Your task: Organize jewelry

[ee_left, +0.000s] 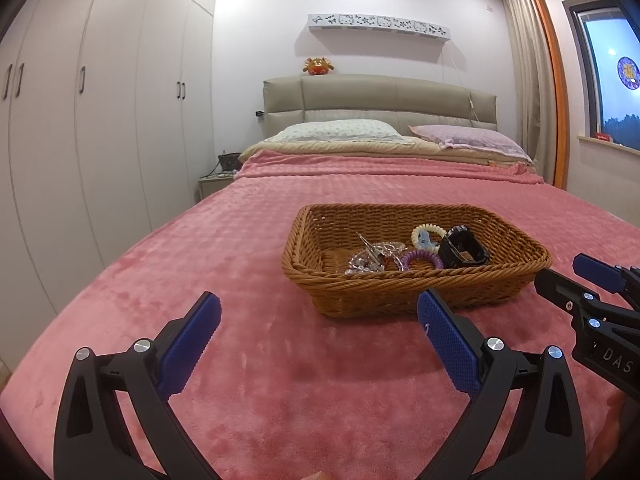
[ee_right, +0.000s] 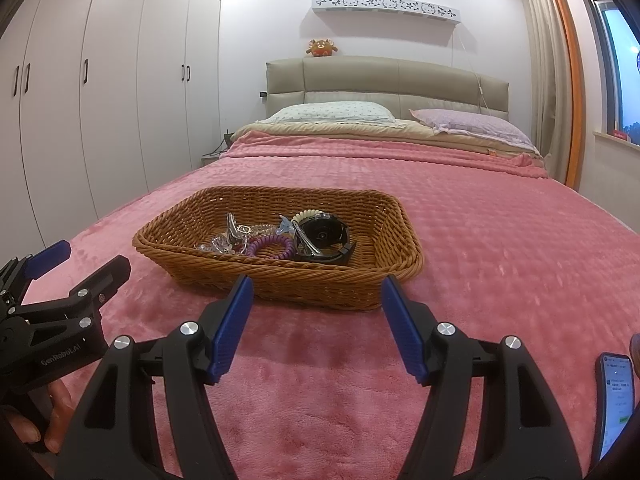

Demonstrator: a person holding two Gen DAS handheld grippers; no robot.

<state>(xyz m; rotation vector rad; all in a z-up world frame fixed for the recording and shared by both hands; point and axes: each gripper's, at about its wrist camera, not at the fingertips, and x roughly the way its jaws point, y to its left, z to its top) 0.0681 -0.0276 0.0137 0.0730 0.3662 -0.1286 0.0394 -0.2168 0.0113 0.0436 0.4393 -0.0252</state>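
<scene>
A woven wicker basket (ee_left: 384, 292) (ee_right: 280, 276) sits on the pink bedspread. Inside lie a black watch (ee_left: 464, 246) (ee_right: 324, 236), a purple coil hair tie (ee_left: 422, 258) (ee_right: 268, 246), a cream coil tie (ee_left: 428, 232) (ee_right: 308, 214) and clear crystal hair clips (ee_left: 372, 256) (ee_right: 232, 236). My left gripper (ee_left: 320, 308) (ee_right: 88, 260) hovers open just short of the basket's near left side, holding nothing. My right gripper (ee_right: 316, 294) (ee_left: 568, 276) is open too, in front of the basket's near wall, with nothing between its fingers.
The pink bedspread (ee_left: 260, 380) stretches to two pillows (ee_right: 332, 112) and a padded headboard. White wardrobes (ee_left: 100, 120) line the left wall. A lit phone (ee_right: 616, 396) lies at the near right. A hand (ee_right: 52, 420) grips the left tool.
</scene>
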